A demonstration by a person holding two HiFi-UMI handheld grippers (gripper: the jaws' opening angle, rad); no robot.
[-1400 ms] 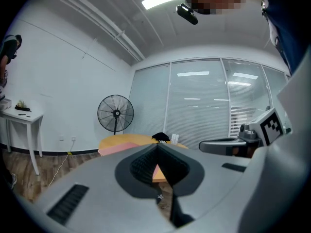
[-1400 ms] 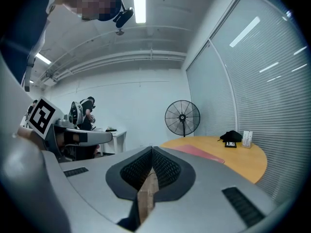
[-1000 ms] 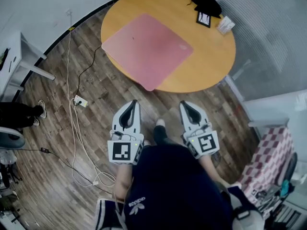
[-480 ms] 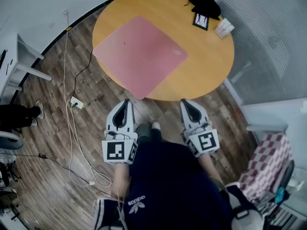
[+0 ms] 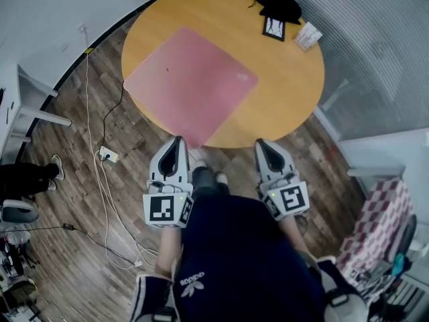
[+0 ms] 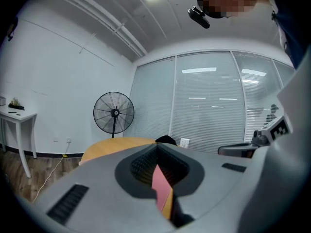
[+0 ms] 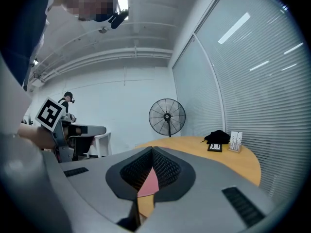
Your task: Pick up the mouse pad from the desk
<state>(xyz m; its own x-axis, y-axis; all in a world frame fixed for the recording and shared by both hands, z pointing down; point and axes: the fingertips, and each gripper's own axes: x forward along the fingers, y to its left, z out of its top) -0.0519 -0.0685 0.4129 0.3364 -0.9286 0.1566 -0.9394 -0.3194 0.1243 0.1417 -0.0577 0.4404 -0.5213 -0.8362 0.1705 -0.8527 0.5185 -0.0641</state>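
Note:
A large pink mouse pad (image 5: 190, 82) lies flat on the round wooden desk (image 5: 285, 79), its near corner reaching the desk's front edge. My left gripper (image 5: 177, 143) hangs just short of that corner, over the floor, jaws shut and empty. My right gripper (image 5: 263, 144) is level with it to the right, near the desk's front edge, jaws shut with nothing in them. In the left gripper view the pink pad (image 6: 160, 181) shows as a sliver beyond the closed jaws; the right gripper view shows the pad (image 7: 148, 183) the same way.
At the desk's far side sit a black object (image 5: 278, 4), a small framed card (image 5: 273, 27) and a white card stand (image 5: 308, 35). Cables and a power strip (image 5: 107, 155) lie on the wood floor at left. A standing fan (image 6: 113, 113) is beyond the desk. A white table (image 5: 20, 106) stands left.
Both grippers have come forward to the desk's front edge, and the desk and pad now sit closer in the head view. Their jaws stayed shut.

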